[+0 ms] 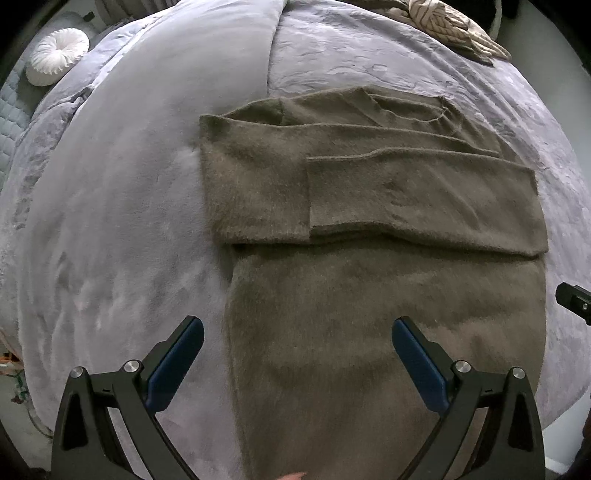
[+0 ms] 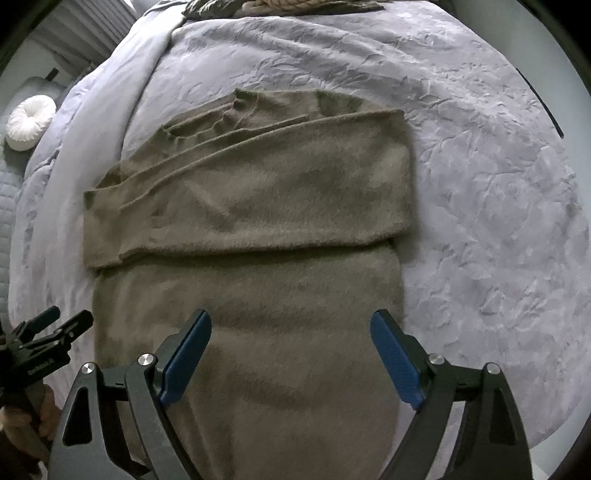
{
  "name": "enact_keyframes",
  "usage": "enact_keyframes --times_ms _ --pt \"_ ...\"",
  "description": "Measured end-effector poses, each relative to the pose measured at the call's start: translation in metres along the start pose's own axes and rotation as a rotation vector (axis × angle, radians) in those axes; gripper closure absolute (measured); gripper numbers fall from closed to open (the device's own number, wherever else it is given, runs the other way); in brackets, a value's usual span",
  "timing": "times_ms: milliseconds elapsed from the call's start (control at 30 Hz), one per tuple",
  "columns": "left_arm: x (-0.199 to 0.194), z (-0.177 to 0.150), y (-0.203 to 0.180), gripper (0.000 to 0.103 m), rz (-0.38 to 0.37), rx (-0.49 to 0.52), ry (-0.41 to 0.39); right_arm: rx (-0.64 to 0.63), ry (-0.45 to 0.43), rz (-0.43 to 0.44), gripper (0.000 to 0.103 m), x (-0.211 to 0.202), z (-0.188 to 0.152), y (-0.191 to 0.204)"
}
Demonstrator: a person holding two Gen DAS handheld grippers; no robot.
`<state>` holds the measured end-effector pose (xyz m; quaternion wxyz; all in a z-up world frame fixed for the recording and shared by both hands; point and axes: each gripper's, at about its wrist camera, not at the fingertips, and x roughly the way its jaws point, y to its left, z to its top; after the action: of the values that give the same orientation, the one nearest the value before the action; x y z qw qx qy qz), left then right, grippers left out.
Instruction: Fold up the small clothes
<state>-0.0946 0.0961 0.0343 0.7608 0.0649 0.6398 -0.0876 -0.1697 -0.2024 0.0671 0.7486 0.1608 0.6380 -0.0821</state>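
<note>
An olive-brown fuzzy sweater (image 1: pixel 369 295) (image 2: pixel 258 295) lies flat on a lavender bedspread (image 1: pixel 129 184) (image 2: pixel 480 184). Both its sleeves are folded across the chest. My left gripper (image 1: pixel 297 326) hangs open over the sweater's lower left edge, one blue pad above the bedspread and the other above the knit. My right gripper (image 2: pixel 291 318) is open above the lower body of the sweater, nothing between its fingers. In the right wrist view the left gripper (image 2: pixel 48 332) shows at the left edge. In the left wrist view a piece of the right gripper (image 1: pixel 574 301) shows at the right edge.
A round white pleated cushion (image 1: pixel 57 55) (image 2: pixel 29 122) lies at the far left of the bed. A striped beige garment (image 1: pixel 454 26) (image 2: pixel 288 3) sits at the far end. The bed's near and right edges drop off to the floor.
</note>
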Motion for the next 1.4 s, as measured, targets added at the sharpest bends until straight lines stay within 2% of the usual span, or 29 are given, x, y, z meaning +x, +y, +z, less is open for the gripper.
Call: enact_keyframes --times_ms 400,633,900,1067,1267,1400 --pt "-0.008 -0.015 0.005 0.001 -0.028 0.053 -0.004 0.049 0.068 0.013 0.013 -0.001 -0.02 0.002" --pt "-0.011 -0.027 0.014 0.001 -0.058 0.067 -0.004 0.08 0.075 0.015 0.013 -0.001 -0.033 0.01" --pt "-0.005 -0.05 0.027 0.001 -0.087 0.145 0.024 0.117 0.105 0.009 0.013 0.001 -0.071 0.026" --pt "-0.005 -0.069 0.036 0.001 -0.114 0.159 0.045 0.11 0.138 -0.007 0.013 0.005 -0.087 0.029" --pt "-0.007 -0.093 0.051 0.001 -0.174 0.111 0.06 0.064 0.166 0.028 0.013 0.008 -0.093 0.031" --pt "-0.003 -0.115 0.047 0.001 -0.173 0.106 0.084 0.017 0.186 0.055 0.013 0.011 -0.108 0.026"
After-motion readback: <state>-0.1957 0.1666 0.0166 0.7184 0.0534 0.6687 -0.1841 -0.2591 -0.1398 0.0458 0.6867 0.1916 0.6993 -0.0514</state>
